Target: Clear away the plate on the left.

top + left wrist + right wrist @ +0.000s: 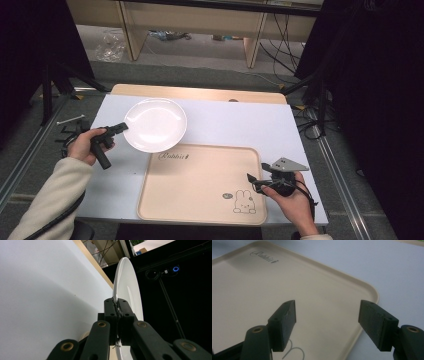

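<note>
At the white table (220,122), we gripped the plate (155,124) by its left rim with the left gripper (121,127), the jaws clamped tight on the thin edge. The plate hung tilted near the table's far left, its near edge over the far left corner of the beige tray (200,182). Through the left gripper view, we saw the plate (127,285) standing edge-on between the closed pads (117,307), the tabletop sweeping past on the left. Our right gripper (251,181) hovered over the tray's right side, beside the printed rabbit (244,202), its jaws spread wide with nothing between them. The right gripper view showed the tray (317,290) beneath those parted fingers (285,320).
</note>
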Demonstrator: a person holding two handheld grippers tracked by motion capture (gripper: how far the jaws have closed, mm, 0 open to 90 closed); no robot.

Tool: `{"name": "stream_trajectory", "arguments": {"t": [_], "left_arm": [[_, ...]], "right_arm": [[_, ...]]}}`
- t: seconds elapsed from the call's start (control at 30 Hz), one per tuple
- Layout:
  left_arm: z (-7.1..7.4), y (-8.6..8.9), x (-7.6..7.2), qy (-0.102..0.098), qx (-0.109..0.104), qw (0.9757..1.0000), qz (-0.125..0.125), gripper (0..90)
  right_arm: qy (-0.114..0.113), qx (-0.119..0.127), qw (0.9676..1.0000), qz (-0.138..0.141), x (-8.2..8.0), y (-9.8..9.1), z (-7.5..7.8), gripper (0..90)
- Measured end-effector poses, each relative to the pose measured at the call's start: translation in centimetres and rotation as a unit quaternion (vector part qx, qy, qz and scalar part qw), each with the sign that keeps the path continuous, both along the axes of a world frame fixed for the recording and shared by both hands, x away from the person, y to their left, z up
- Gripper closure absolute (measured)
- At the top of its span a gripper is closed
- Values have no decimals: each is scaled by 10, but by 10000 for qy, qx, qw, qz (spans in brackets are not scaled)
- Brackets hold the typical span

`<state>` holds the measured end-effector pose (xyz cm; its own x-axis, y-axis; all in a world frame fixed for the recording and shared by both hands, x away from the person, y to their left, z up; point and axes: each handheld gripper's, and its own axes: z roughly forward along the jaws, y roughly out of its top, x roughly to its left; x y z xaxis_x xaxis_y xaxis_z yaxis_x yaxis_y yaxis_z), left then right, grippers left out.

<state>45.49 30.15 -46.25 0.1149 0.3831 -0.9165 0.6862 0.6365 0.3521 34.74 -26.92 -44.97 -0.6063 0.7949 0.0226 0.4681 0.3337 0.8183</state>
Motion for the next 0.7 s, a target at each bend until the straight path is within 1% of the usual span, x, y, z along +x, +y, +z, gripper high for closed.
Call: {"name": "stream_trajectory", "arguments": {"t": [0.07,0.13,0.17,0.23,0.27,0.33,0.37,0.4,0.43,0.47,0.5,0.53,0.57,0.6,0.67,0.7], "left_arm": [[1,-1,0,2,24,10000,-20,871],[2,-3,-1,72,75,9999,-63,871],[2,-3,-1,102,140,9998,-84,871],[2,-5,-2,84,101,9999,-38,871],[2,-7,-2,39,52,10000,-41,871],[3,-8,-2,14,39,10000,-46,871],[3,-8,-2,28,74,10000,-46,871],[3,-9,-3,12,51,10000,-57,871],[3,-9,-3,28,43,10000,-70,871],[3,-9,-3,91,99,9999,-110,871],[3,-9,-3,102,119,9998,-100,871],[1,-11,-3,44,53,9999,-99,871],[1,-12,-3,65,89,9999,-95,871],[1,-12,-3,130,155,9997,-143,871],[1,-12,-3,142,168,9996,-160,870],[1,-13,-3,127,138,9997,-170,870]], "right_arm": [[15,-9,10000,8,0,0,0,312],[16,-10,10000,8,0,0,0,312],[15,-8,10000,8,0,0,0,312],[2,3,10000,0,0,0,0,312],[-3,1,10000,-5,0,0,0,312],[-34,-11,10000,-7,0,0,0,312],[-26,-7,10000,-4,0,0,0,312],[-26,-7,10000,-4,0,0,0,312],[-6,0,10000,7,0,0,0,312],[-55,-17,10000,-9,0,0,0,312],[-55,-17,10000,-9,0,0,0,312],[2,3,10000,1,0,0,0,312],[1,3,10000,1,0,0,0,311],[1,3,10000,2,0,0,0,312],[2,3,10000,1,0,0,0,311],[6,1,10000,0,0,0,0,311]]}}
